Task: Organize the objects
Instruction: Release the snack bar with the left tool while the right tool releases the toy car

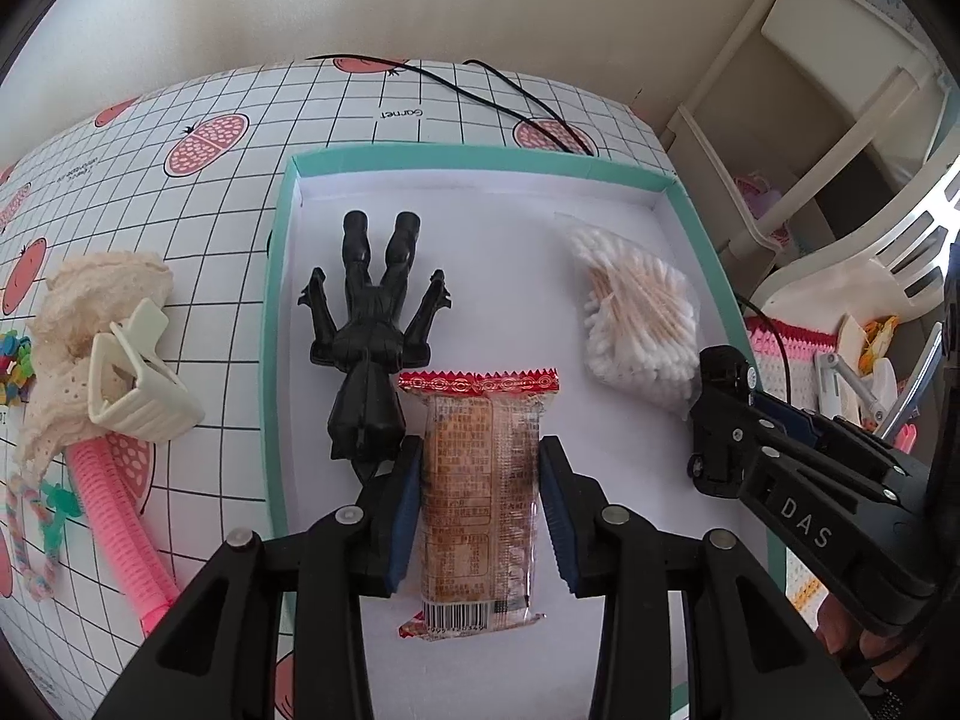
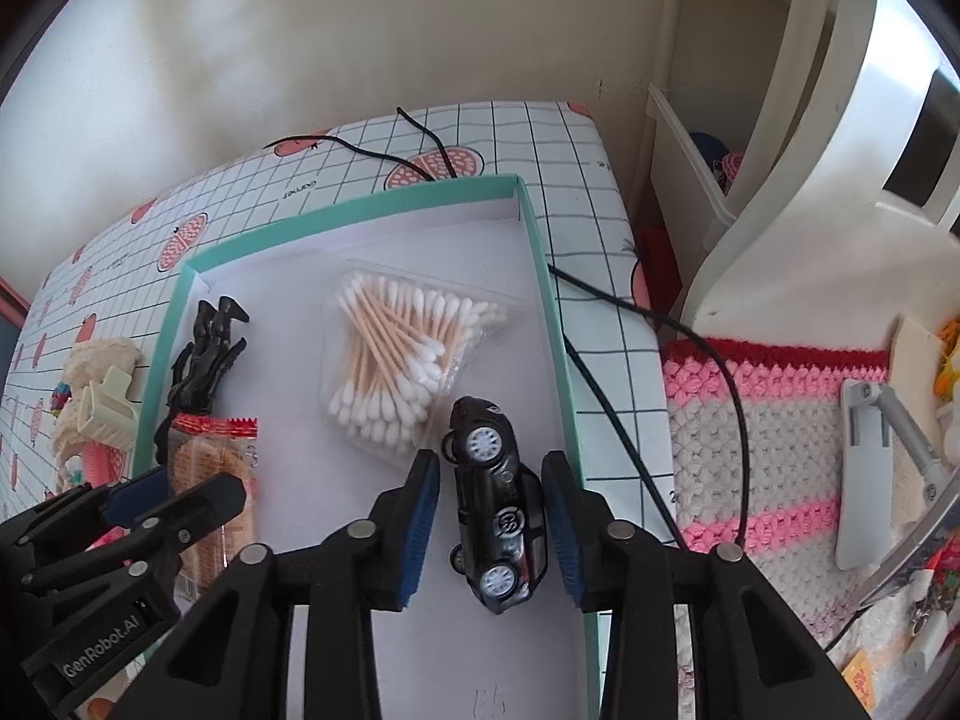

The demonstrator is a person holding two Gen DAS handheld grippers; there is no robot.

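A teal-rimmed white box (image 1: 273,324) (image 2: 561,324) lies on the checked tablecloth. In it are a black figure (image 1: 372,330) (image 2: 204,354), a bag of cotton swabs (image 1: 639,318) (image 2: 402,354), a red-ended snack packet (image 1: 480,498) (image 2: 210,480) and a black toy car (image 2: 495,504) (image 1: 717,420). My left gripper (image 1: 480,510) is open, its pads on either side of the snack packet with small gaps. My right gripper (image 2: 492,522) is open around the toy car, which lies on its side on the box floor.
Left of the box lie a cream hair claw (image 1: 141,384), a lace cloth (image 1: 78,330), a pink tube (image 1: 120,510) and small coloured bits. Black cables (image 2: 648,360) run over the table's right side. A crocheted pink-and-white mat (image 2: 774,456) and white furniture (image 2: 810,150) stand to the right.
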